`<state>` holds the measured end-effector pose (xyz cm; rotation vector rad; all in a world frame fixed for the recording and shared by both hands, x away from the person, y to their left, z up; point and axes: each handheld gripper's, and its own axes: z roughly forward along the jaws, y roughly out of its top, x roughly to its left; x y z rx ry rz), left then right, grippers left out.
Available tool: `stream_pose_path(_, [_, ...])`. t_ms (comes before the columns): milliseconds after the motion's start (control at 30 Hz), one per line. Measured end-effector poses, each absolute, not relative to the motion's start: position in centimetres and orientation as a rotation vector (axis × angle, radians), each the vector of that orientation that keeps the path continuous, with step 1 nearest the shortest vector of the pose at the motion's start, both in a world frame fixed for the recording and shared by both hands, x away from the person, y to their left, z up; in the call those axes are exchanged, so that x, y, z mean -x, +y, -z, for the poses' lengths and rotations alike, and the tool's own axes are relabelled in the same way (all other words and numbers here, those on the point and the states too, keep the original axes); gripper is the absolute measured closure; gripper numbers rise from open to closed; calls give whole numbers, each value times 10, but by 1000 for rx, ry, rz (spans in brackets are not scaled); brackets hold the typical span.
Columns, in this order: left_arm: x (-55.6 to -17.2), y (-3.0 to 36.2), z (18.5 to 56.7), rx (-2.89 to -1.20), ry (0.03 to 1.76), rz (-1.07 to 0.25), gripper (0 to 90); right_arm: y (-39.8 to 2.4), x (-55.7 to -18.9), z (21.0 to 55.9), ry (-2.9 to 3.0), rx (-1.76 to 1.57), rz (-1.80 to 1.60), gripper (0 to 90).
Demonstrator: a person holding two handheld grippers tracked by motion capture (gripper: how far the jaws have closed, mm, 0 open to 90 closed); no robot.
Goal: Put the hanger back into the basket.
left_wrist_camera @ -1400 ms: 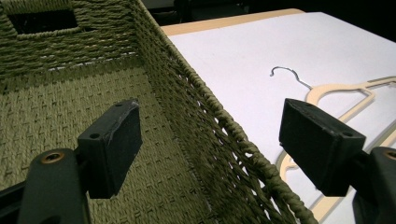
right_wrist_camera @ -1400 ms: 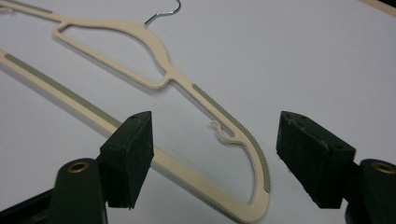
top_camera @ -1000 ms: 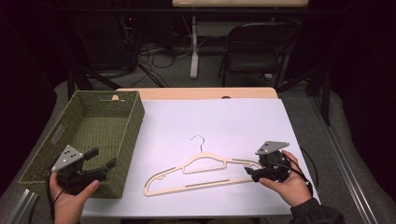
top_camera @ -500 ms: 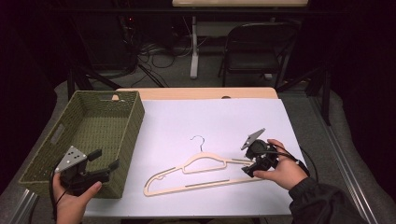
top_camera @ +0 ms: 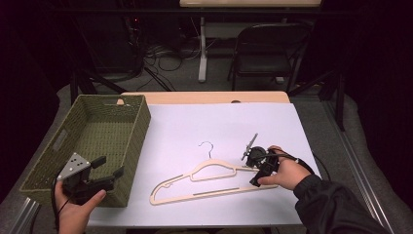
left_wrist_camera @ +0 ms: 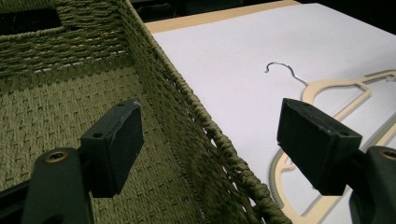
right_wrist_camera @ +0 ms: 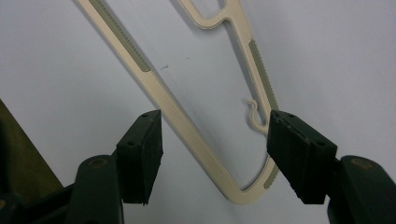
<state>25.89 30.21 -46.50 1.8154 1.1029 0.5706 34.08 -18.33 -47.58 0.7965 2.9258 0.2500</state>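
**Right gripper over the hanger's end, left one parked at the basket**

Nearest the camera in the high view, the left gripper [top_camera: 104,171] sits at the lower left of the frame, right by the near corner of the basket [top_camera: 58,141]. Its jaws are spread with nothing between them; in the left gripper view they straddle the basket's woven rim [left_wrist_camera: 205,126].

Lower right of centre, the right gripper [top_camera: 254,171] is tipped down over the right end of the hanger [top_camera: 204,180]. Its jaws have just been closing a bit but are wide apart for now. In the right gripper view the hanger's pointed end [right_wrist_camera: 210,154] sits between the pads, and neither pad is pressing on it as far as I can see.

The hanger lies flat on the white sheet [top_camera: 219,122], low in the middle of the frame, metal hook [top_camera: 208,146] pointing toward the far side.

Further back, past the table edge, there's a folding chair [top_camera: 270,53] at the upper right of centre.
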Motion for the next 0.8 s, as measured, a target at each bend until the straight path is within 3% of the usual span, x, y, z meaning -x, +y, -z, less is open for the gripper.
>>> stream_pose_path(467, [-259, 302, 466, -1819, 1101, -562, 228, -174, -355, 484, 3035, -692, -138, 411])
stream_pose_path(633, [-259, 301, 466, -1819, 1100, -560, 228, -163, -360, 483, 3045, -658, -172, 478])
stream_pose_path(800, [-260, 301, 466, -1820, 1100, -557, 228, -152, -363, 482, 3029, -607, -171, 465])
